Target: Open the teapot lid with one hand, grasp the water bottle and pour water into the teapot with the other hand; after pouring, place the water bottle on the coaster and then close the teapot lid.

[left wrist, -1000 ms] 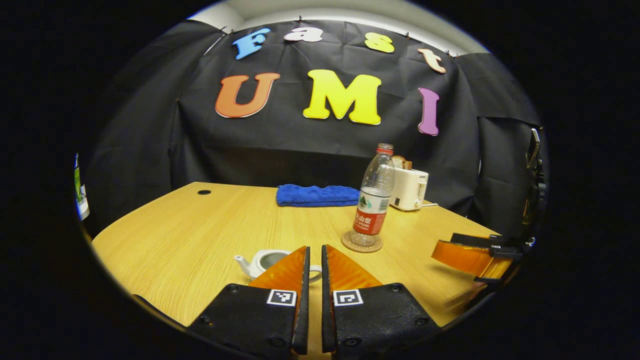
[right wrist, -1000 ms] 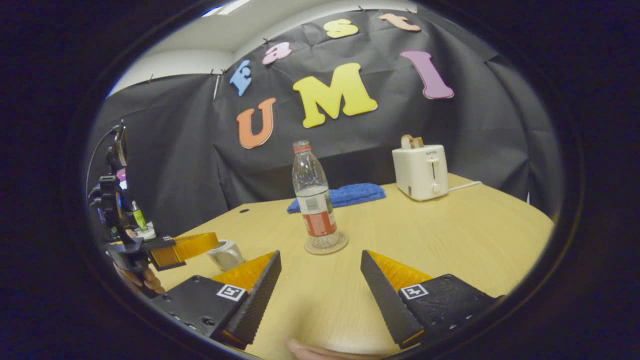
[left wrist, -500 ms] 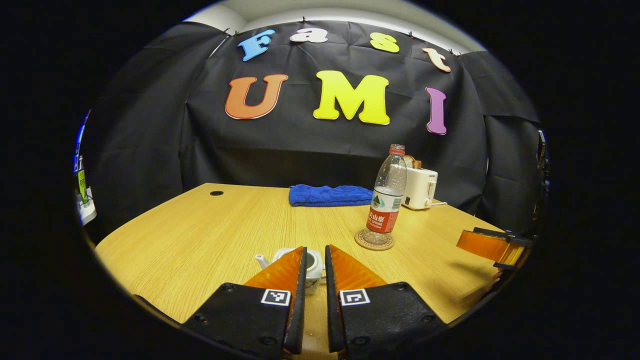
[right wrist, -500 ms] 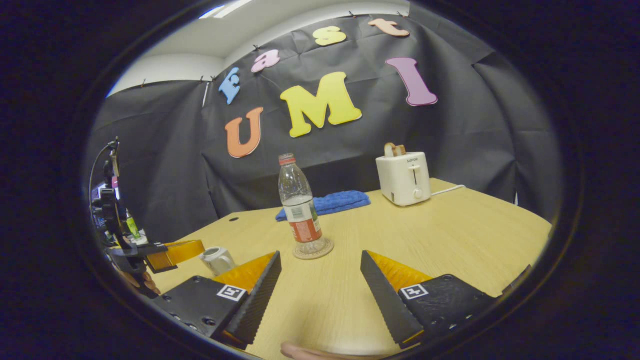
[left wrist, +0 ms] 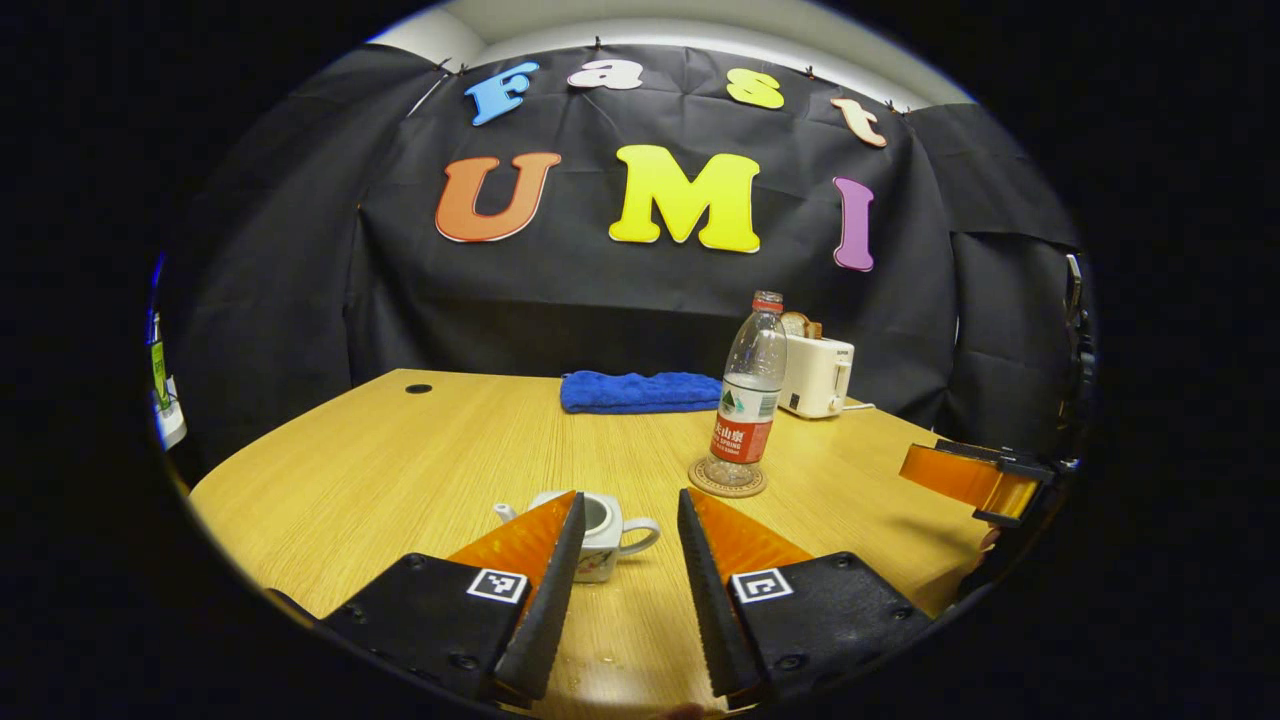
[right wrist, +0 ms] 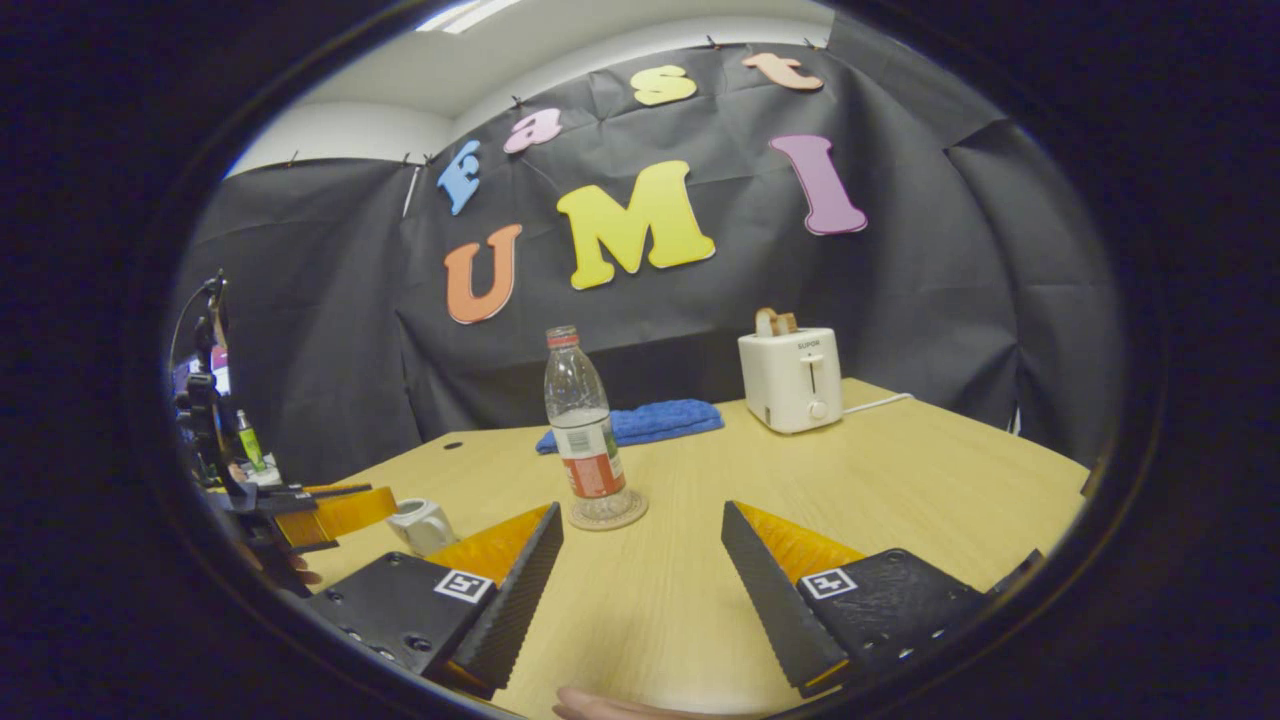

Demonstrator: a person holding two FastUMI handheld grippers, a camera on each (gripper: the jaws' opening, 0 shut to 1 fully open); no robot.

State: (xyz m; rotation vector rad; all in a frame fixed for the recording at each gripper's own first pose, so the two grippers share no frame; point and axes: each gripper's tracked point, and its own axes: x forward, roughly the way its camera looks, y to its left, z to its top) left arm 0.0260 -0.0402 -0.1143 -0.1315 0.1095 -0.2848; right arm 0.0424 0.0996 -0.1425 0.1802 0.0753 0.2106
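Teapot [left wrist: 598, 522] sits just past the left gripper [left wrist: 622, 505], whose jaws gape empty. Water bottle [left wrist: 746, 400] stands on its coaster [left wrist: 727, 479] at one o'clock. Right gripper [right wrist: 640, 540] gapes empty too. Judging from this, the lid is back on and both hands need only retreat.

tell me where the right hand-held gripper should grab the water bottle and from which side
Grip the water bottle on its straight labelled body, at about mid height. It stands upright on the coaster, and the neck above tapers. Come in level from the near side, where the right hand-held gripper already faces it with jaws open, one finger going to each side. The towel and toaster lie behind it.
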